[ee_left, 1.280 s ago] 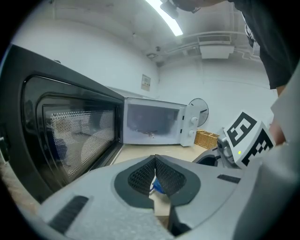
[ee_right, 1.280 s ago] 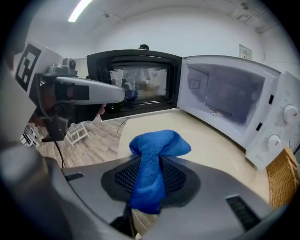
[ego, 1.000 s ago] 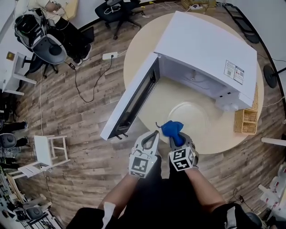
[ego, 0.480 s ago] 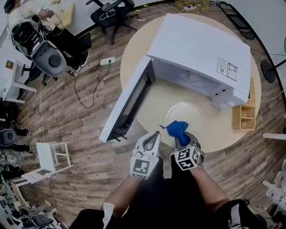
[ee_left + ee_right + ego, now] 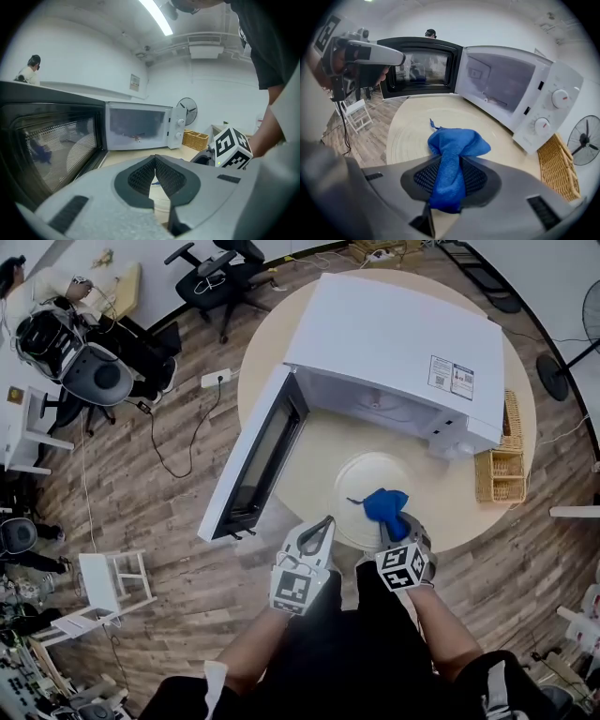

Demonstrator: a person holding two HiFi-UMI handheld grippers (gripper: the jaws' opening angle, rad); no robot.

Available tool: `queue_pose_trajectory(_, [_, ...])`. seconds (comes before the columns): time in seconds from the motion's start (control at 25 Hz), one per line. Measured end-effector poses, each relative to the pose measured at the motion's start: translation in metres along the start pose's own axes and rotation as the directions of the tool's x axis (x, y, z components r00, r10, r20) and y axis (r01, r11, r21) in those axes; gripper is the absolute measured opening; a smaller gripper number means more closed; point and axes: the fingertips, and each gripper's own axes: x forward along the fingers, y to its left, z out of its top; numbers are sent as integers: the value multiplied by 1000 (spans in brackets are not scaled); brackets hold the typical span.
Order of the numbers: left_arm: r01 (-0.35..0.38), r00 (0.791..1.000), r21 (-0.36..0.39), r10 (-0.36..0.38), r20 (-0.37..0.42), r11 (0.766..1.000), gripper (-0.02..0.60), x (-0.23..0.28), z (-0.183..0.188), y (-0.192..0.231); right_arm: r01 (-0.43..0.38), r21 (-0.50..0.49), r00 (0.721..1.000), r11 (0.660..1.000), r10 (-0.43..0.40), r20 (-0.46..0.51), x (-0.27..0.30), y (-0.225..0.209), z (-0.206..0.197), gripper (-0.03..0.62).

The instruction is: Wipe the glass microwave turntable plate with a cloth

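1. Blue cloth point(image 5: 457, 147) is sitting bunched in the right tongs point(image 5: 451, 169), which are clamping on its middle, with a loose head of fabric poking out past the tips.
2. Glass is what we are watching: the turntable plate point(image 5: 361, 479) is lying flat on the round bench point(image 5: 314, 442), out in front of the open microwave point(image 5: 394, 343) and near its swung-out door point(image 5: 251, 465).
3. Over the last second the cloth has been travelling. It was hanging at the plate's near-left rim, and now it is riding over the near-right part of the glass.
4. Contact is hard to call. The right gripper view is showing the fabric low over the plate, possibly brushing it, but I am not seeing it pressed flat.
5. The left tongs point(image 5: 154, 159) are closed tip to tip and gripping nothing. They are waiting at the near bench edge, left of the plate and apart from it, just as they were a second ago.
6. That shift is telling me the wipe is only getting going: the cloth is arriving on the glass, and the far half is looking unvisited.
7. Nobody is steadying the plate, so I am judging that a firm sweep could slide it across the smooth bench. Pressing down and working in arcs is looking like the next call.
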Motion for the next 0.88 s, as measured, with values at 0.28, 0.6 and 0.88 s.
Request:
queue_pose_trajectory(0.28, [45, 999, 26, -45, 4, 999, 6, 14, 15, -14, 63, 21, 997, 998, -62, -43, -6, -34, -20, 109])
queue_pose_trajectory(0.6, [77, 997, 51, -78, 21, 996, 6, 28, 31, -23, 105, 45, 993, 993, -102, -67, -9, -57, -34, 115])
queue_pose_trajectory(0.88, [70, 996, 36, -72, 47, 997, 6, 30, 46, -15, 101, 74, 990, 992, -108, 91, -28, -64, 12, 104])
